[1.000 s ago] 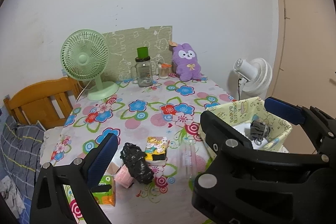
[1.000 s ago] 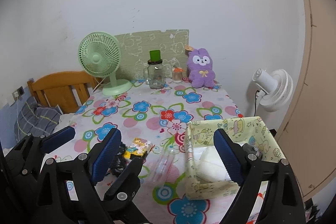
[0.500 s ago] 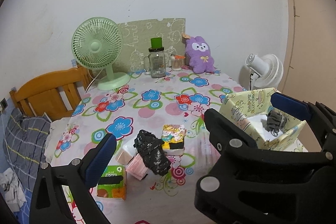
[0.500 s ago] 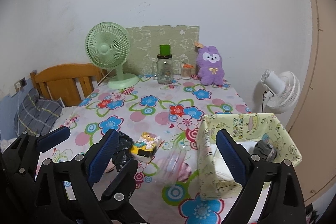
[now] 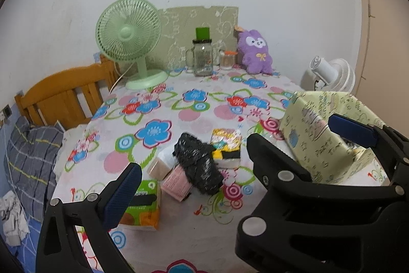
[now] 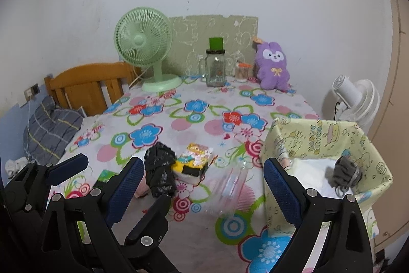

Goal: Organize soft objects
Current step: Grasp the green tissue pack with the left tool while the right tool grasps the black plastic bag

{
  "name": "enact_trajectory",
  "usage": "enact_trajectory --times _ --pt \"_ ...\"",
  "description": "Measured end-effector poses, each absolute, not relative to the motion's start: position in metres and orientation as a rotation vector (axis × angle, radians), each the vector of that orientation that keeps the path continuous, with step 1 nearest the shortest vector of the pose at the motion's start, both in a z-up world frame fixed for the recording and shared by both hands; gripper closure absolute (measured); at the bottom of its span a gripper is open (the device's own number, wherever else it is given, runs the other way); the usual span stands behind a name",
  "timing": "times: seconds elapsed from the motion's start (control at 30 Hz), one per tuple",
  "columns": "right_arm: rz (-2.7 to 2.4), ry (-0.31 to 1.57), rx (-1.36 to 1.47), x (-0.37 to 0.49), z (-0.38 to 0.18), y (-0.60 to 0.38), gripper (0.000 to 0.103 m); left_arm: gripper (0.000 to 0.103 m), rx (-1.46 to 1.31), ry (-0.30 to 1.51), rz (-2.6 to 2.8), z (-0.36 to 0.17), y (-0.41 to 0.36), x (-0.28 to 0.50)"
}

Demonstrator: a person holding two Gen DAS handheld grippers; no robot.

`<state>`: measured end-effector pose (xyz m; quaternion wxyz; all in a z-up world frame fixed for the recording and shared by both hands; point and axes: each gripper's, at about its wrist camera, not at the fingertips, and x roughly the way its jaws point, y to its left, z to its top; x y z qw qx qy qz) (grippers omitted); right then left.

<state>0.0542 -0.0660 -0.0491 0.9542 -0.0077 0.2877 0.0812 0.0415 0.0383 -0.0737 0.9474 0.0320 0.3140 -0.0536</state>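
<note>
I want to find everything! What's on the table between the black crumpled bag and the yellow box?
In the right wrist view, a sponge pack beside the black bag, then a clear plastic tube before the yellow box.

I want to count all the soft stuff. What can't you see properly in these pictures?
- Yellow box: left wrist view hides its inside behind the near wall and right tongs.
- Green packet: partly behind the left tongs' finger; right wrist view shows a sliver.
- Pink pack: half under the black bundle.
- Clear wrapper: blurred.
</note>
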Motion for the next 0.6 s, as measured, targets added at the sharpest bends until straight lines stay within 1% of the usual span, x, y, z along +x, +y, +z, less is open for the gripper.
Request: enact_trajectory --times 0.4,0.6 --pt "0.183 0.633 -0.007 0.070 -0.083 -0.048 0.007 0.000 0.049 0.662 0.047 -0.103 0.060 0.051" --pt "0.179 0.676 0.005 0.081 -0.098 -0.043 0.007 0.001 0.033 0.707 0.060 -0.117 0.069 0.060"
